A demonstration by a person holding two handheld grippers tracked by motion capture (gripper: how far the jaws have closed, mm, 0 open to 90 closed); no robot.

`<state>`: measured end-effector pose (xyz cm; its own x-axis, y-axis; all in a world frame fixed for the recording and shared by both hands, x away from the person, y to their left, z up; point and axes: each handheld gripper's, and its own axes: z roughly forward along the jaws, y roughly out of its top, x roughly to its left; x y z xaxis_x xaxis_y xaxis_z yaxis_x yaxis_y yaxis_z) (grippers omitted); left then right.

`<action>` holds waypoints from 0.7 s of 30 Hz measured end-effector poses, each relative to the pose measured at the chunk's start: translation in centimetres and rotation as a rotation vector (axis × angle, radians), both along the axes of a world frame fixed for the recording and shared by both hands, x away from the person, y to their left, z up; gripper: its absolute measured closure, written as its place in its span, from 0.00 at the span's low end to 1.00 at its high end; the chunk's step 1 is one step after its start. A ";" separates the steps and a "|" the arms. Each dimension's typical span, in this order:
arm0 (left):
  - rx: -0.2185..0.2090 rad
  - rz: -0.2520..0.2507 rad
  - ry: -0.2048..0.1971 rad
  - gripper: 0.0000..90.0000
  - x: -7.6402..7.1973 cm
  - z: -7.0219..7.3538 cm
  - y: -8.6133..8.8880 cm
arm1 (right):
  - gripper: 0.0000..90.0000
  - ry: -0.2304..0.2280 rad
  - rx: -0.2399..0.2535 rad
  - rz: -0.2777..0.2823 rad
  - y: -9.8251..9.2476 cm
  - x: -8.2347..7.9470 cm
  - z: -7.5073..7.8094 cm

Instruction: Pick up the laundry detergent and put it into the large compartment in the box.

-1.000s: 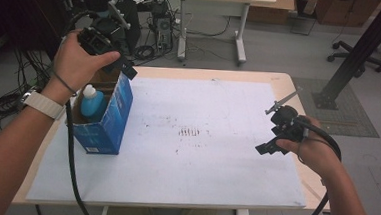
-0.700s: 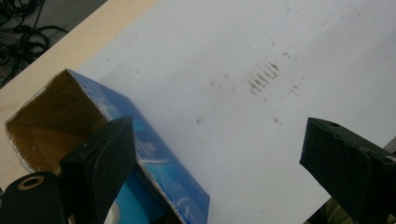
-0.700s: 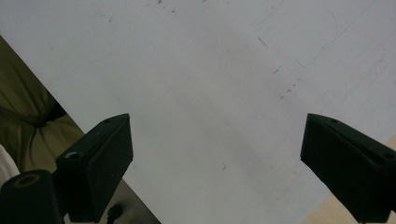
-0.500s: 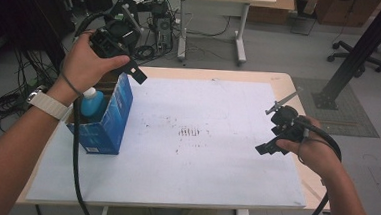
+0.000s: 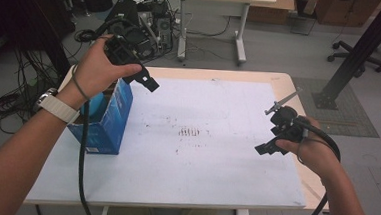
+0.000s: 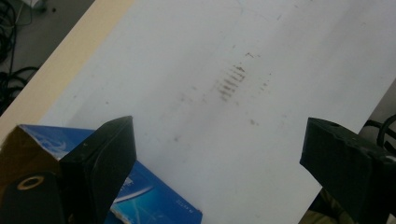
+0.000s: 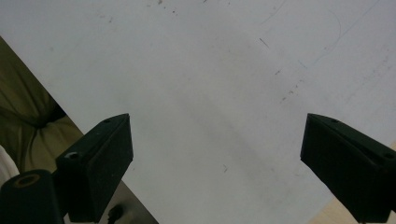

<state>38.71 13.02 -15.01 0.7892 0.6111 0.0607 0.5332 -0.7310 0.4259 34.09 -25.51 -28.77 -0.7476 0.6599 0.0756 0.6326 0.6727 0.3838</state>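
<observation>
left gripper [image 5: 147, 80] hangs in the air above and just past the top of the blue box [image 5: 108, 120], jaws spread wide, nothing in them. the box stands upright at the left edge of the white sheet [image 5: 199, 178], open at the top, with a light blue bottle-like thing [image 5: 96, 104] inside; can't make out more of it. from the left gripper the box lies below and toward the person, so any reach back in means coming down and back. long axis of the box is vertical. left hand is clearly the nearer one. in the left gripper view the box's corner [image 6: 140, 186] sits beside the left jaw.

right gripper [image 5: 269, 145] is well apart, over the sheet's right side, jaws also wide and empty.

sheet is flat, scuffed with dark marks [image 5: 189, 132] mid-table. plenty of free room around the box on its right.
</observation>
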 end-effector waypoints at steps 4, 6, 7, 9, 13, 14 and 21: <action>-0.001 -0.020 0.000 0.12 -0.1 -0.2 -0.3 | 0.10 -0.002 0.004 0.002 0.1 0.0 -0.1; -0.002 -0.039 0.001 0.12 -0.2 -0.3 -0.5 | 0.10 0.002 0.001 0.001 0.1 0.0 -0.1; -0.002 -0.045 0.000 0.12 -0.3 -0.4 -0.6 | 0.10 0.002 0.001 0.003 0.1 0.0 -0.1; -0.005 -0.064 -0.002 0.12 -0.4 -0.6 -0.8 | 0.10 0.000 0.002 0.001 0.0 0.0 -0.1; -0.001 -0.099 -0.004 0.12 -0.6 -1.0 -1.2 | 0.10 -0.001 0.002 0.000 0.0 -0.1 0.0; 0.002 -0.110 -0.006 0.12 -0.7 -1.1 -1.4 | 0.10 -0.002 0.003 -0.001 0.0 -0.1 0.0; 0.002 -0.123 0.001 0.12 -0.9 -1.8 -2.1 | 0.10 -0.002 0.004 0.001 0.1 -0.1 -0.1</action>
<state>37.84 10.94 -16.85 0.8584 0.5094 0.0610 0.4397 -0.7918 0.4240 33.99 -25.40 -28.84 -0.7485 0.6587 0.0768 0.6311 0.6720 0.3873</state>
